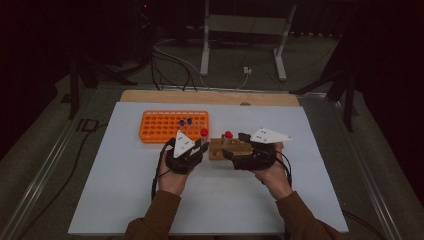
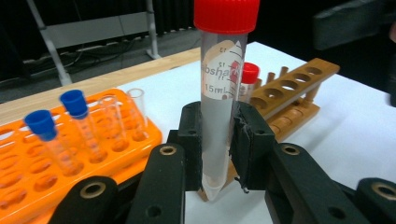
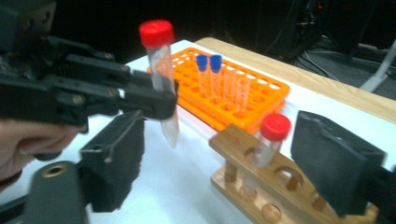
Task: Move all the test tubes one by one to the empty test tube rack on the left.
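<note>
My left gripper (image 2: 218,140) is shut on a clear tube with a red cap (image 2: 219,93), held upright above the white mat. In the high view this gripper (image 1: 202,144) sits just right of the orange rack (image 1: 172,125). A wooden rack (image 3: 261,186) stands beside it with another red-capped tube (image 3: 271,135) in one hole. My right gripper (image 3: 224,140) is open, its pads (image 3: 116,158) wide apart on either side of that rack's end and touching nothing. It also shows in the high view (image 1: 234,146) at the wooden rack (image 1: 220,147).
The orange rack (image 2: 140,135) holds two blue-capped tubes (image 2: 74,103) and some uncapped clear ones. The white mat (image 1: 210,200) covers the table, with a wooden strip along its far edge. Table legs and cables lie on the floor beyond.
</note>
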### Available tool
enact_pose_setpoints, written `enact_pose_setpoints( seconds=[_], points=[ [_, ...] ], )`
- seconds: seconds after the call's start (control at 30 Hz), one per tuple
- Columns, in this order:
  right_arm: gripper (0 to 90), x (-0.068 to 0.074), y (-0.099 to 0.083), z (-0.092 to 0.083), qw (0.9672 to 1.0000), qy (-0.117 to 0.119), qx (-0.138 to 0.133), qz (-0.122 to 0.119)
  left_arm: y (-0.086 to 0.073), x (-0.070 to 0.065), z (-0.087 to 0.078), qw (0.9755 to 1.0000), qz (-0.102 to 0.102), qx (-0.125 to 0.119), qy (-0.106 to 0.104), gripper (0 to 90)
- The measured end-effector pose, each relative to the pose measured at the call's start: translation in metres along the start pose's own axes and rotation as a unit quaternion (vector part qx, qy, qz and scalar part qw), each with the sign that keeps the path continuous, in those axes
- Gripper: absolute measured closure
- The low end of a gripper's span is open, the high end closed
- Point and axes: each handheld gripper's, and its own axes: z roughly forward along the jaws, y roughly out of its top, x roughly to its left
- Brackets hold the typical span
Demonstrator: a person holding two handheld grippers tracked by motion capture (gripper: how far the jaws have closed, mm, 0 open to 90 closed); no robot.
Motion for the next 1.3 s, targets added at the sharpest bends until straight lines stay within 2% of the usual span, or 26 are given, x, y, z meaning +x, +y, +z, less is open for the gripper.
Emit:
enact_pose_setpoints(
  seconds=[0.1, 0.37, 0.5, 0.73, 1.3],
  points=[
    [13.4, -0.003, -0.005, -0.004, 1.0000, -0.007, -0.002, 0.003, 0.000, 0.005, -0.001, 1.0000, -0.004, -0.002, 0.006, 75.7],
    [0.0, -0.013, -0.018, -0.013, 0.9994, -0.027, -0.003, 0.019, 0.000, 0.019, -0.002, 0.9996, -0.009, -0.001, 0.026, 75.7],
    [0.0, -0.018, -0.023, -0.019, 0.9989, -0.035, -0.013, 0.029, 0.000, 0.026, -0.002, 0.9993, -0.012, -0.001, 0.036, 75.7],
    [0.0, -0.022, -0.030, -0.025, 0.9984, -0.044, -0.013, 0.032, -0.001, 0.036, -0.002, 0.9986, -0.013, -0.001, 0.050, 75.7],
    [0.0, -0.028, -0.036, -0.033, 0.9974, -0.056, -0.021, 0.040, 0.000, 0.056, -0.001, 0.9959, -0.019, -0.009, 0.088, 75.6]
  ],
)
